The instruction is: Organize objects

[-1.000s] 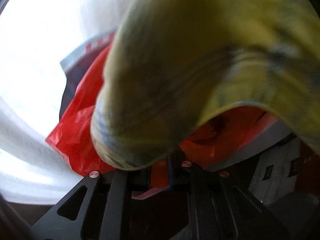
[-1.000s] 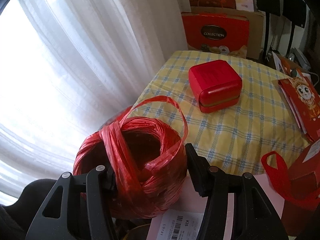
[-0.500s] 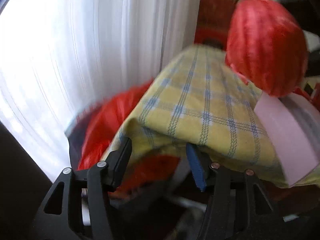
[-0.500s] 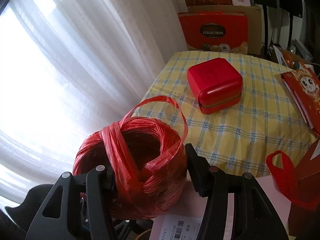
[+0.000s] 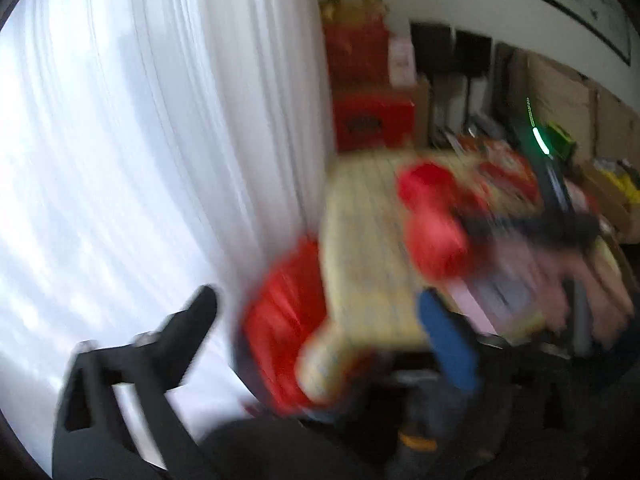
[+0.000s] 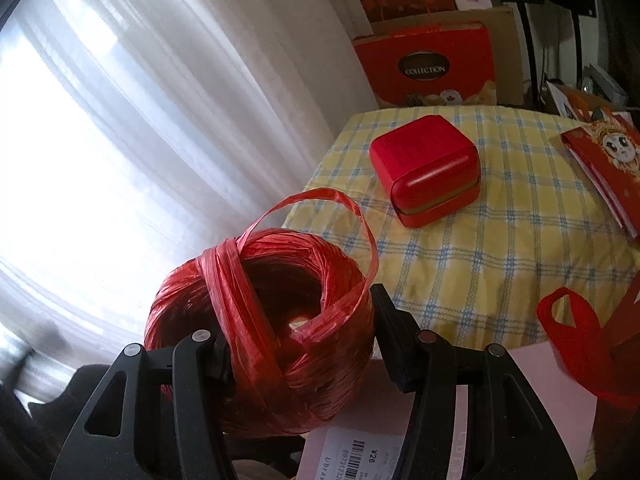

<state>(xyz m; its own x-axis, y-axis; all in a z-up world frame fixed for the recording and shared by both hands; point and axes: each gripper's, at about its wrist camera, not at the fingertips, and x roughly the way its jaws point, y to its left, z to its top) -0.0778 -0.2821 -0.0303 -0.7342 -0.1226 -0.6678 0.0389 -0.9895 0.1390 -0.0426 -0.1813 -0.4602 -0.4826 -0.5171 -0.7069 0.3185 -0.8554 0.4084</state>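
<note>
My right gripper (image 6: pixel 296 320) is shut on a ball of red raffia twine (image 6: pixel 260 320), holding it in the air off the table's near corner, a loose loop of twine arching over it. On the yellow checked tablecloth (image 6: pixel 480 240) sits a closed red box (image 6: pixel 424 168). The left wrist view is blurred. My left gripper (image 5: pixel 320 320) has its jaws opening wide with nothing between the pads. Below it are the cloth's hanging corner (image 5: pixel 320 364) and a red plastic bag (image 5: pixel 280 332). The twine ball (image 5: pixel 432 236) and right gripper (image 5: pixel 532 224) show at its right.
White curtains (image 6: pixel 160 100) fill the left. A red "COLLECTION" gift box (image 6: pixel 428 68) stands behind the table. Red envelopes with a cartoon face (image 6: pixel 600 160) lie at the right edge. A red ribbon handle (image 6: pixel 568 328) and a pink box with a price label (image 6: pixel 360 452) sit nearest.
The left gripper has risen from under the tablecloth's corner to above table height, rolled, and gone from nearly shut to wide open. The right gripper keeps still with the twine ball.
</note>
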